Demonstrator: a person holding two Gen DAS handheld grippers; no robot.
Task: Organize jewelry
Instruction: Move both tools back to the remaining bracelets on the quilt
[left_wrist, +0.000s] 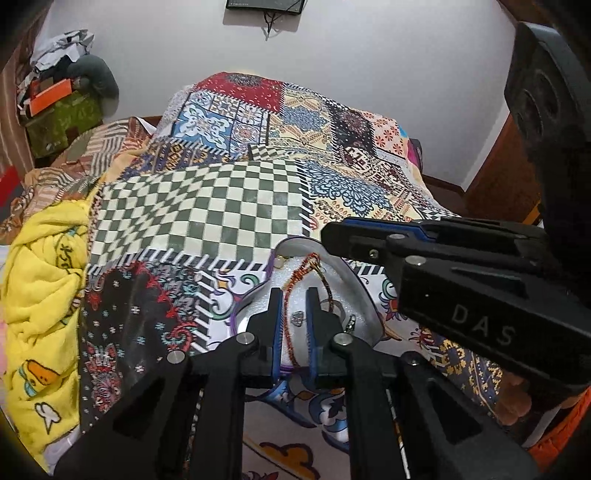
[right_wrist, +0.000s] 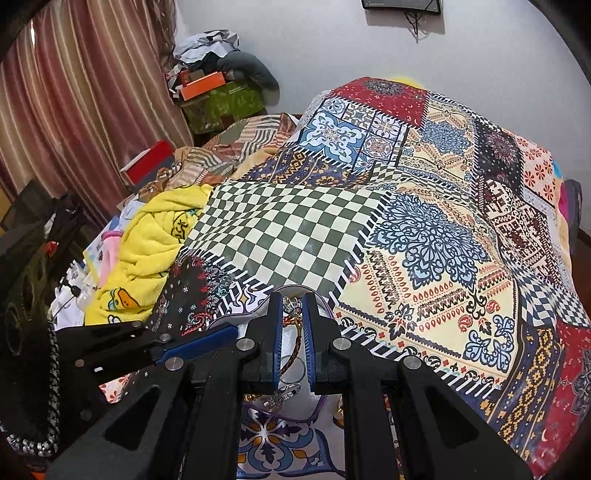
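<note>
Jewelry sorting barely begun on a patchwork bedspread (right_wrist: 436, 258).
Both the left gripper (left_wrist: 294, 314) and right gripper (right_wrist: 293, 321) hover nearly clenched, grasping nothing, over the clear purple-rimmed tray (left_wrist: 354, 273) where a red beaded bracelet (left_wrist: 301, 269) and small silver charms (left_wrist: 297, 318) lie unsorted.

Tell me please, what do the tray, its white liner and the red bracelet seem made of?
Tray: probably clear plastic, its glossy rim is see-through. Liner: looks like white foam, matte and finely textured. Red bracelet: seemingly braided thread or tiny beads; too small to tell.
</note>
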